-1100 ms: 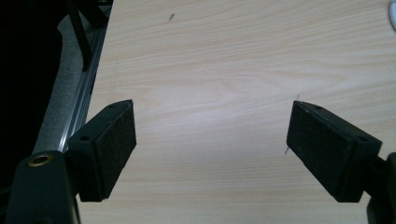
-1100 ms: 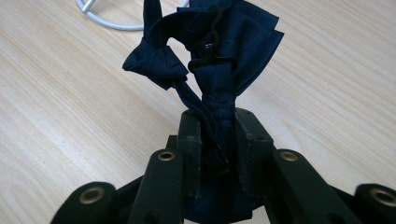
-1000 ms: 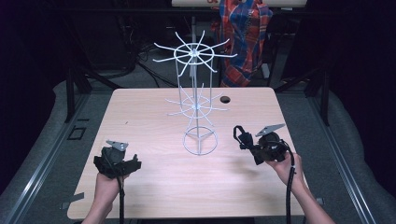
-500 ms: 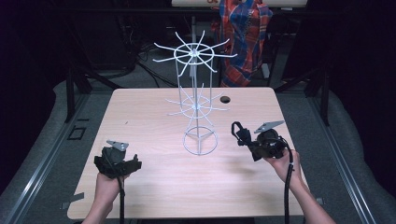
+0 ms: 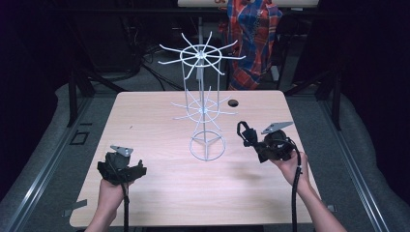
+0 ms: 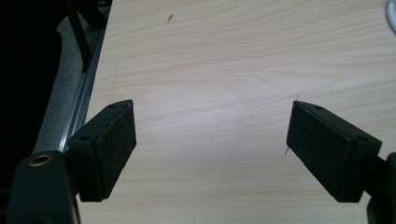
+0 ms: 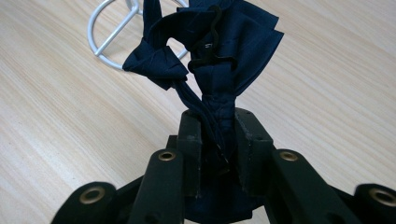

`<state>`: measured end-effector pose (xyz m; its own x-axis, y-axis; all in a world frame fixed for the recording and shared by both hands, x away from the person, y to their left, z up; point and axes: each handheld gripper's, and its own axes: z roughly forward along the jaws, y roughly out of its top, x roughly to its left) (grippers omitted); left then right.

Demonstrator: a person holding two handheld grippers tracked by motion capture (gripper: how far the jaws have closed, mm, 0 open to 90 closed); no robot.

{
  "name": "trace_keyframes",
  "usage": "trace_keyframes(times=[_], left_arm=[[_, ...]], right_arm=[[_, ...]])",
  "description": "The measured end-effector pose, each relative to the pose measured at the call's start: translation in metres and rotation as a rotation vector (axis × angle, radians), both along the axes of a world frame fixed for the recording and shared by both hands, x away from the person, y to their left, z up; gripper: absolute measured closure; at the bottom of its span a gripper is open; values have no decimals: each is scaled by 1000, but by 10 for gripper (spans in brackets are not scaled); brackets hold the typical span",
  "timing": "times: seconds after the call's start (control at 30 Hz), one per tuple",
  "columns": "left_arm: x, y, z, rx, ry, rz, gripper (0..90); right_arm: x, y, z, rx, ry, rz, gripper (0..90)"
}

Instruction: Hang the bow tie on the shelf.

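A white wire rack [image 5: 200, 56] with two tiers of radiating hooks stands mid-table; its round base ring [image 7: 108, 29] lies just beyond my right gripper. My right gripper [image 5: 254, 141] is to the right of the base, a short gap away, shut on a dark navy folded cloth piece [image 7: 219, 51] that carries a small black hook. The cloth [image 5: 243, 131] sticks up and left from the jaws [image 7: 217, 135]. Near the table's front left, my left gripper [image 5: 121, 169] is wide open over bare wood, with nothing between its pads [image 6: 210, 144].
A light wooden table [image 5: 159, 121] has a small dark hole [image 5: 233, 103] behind the rack. A plaid garment [image 5: 254, 38] hangs beyond the far edge. A metal rail [image 6: 74, 112] runs along the table's left side.
My right gripper has drifted a little left and up with the navy cloth, closer to the rack's base. The left gripper has stayed put.
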<state>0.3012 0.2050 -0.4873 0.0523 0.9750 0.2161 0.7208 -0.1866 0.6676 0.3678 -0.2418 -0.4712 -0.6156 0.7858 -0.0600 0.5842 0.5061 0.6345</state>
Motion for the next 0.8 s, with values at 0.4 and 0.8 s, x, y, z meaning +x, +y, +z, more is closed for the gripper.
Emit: trace_keyframes(times=[0.4,0.8], left_arm=[[-1,0,1,0,-2,1,163],[-1,0,1,0,0,-2,163]], right_arm=[[-4,-3,12,39,-44,-5,737],[-10,-5,25,67,-88,-4,737]])
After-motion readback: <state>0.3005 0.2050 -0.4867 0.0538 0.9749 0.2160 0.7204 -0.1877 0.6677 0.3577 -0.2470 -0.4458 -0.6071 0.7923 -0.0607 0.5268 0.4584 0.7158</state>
